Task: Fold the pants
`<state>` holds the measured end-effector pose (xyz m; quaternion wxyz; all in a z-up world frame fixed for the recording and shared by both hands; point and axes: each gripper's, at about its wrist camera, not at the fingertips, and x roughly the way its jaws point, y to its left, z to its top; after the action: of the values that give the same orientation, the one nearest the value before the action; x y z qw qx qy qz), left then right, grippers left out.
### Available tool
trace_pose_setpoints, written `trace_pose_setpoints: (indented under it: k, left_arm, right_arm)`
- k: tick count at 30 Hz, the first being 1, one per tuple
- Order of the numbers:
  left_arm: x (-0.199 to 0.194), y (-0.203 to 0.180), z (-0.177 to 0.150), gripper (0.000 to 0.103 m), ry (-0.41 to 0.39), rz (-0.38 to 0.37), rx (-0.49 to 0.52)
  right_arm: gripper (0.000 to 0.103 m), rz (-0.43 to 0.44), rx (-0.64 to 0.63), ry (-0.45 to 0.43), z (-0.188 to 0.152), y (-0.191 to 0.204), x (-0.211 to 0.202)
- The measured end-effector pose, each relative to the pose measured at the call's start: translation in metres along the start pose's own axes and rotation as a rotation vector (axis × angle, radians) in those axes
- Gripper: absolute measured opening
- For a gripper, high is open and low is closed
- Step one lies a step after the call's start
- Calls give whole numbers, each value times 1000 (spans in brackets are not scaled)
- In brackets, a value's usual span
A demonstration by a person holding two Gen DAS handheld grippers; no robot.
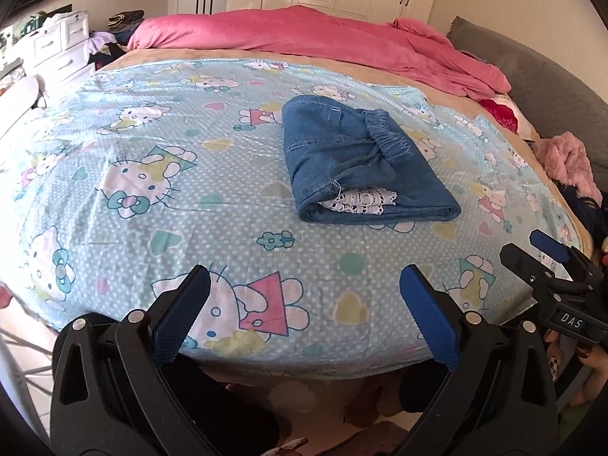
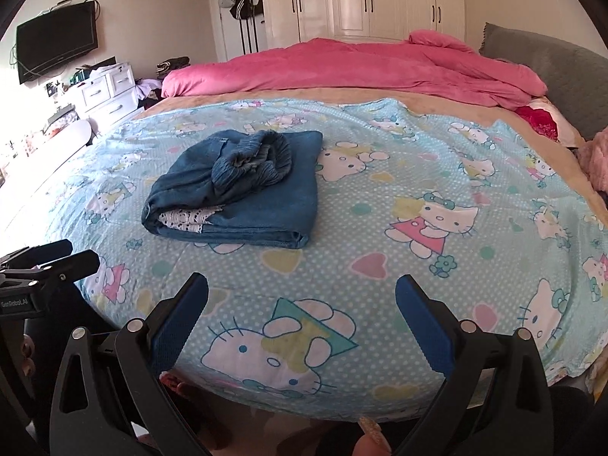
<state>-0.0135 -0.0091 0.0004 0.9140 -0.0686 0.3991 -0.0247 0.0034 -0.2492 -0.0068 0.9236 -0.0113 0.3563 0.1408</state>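
Note:
Blue denim pants lie folded in a compact bundle on the light blue cartoon-cat sheet, with the elastic waistband on top and white lace trim showing at the near fold. They also show in the right wrist view. My left gripper is open and empty, held back near the bed's front edge, well short of the pants. My right gripper is open and empty, also near the front edge. It shows at the right of the left wrist view, and the left gripper shows at the left of the right wrist view.
A pink duvet is bunched along the far side of the bed. A grey headboard cushion stands at the right, with a pink fluffy item beside it. White drawers, a wall TV and white wardrobes line the room.

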Motion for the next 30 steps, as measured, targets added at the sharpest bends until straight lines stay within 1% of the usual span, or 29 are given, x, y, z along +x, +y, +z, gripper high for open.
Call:
trace_pose_setpoints:
  k: [6,11,30]
  left_arm:
    - [2,-3,0,94,5,-5,7]
    - [2,-2,0,94,3,-14,-8]
    - [3,3,-1,94,17,6,-16]
  right_arm:
    - [99,14,3,16,0,-1,4]
    - [99,12,2,13,-1,0,4]
    - [99,6,12,14,-1,-4,4]
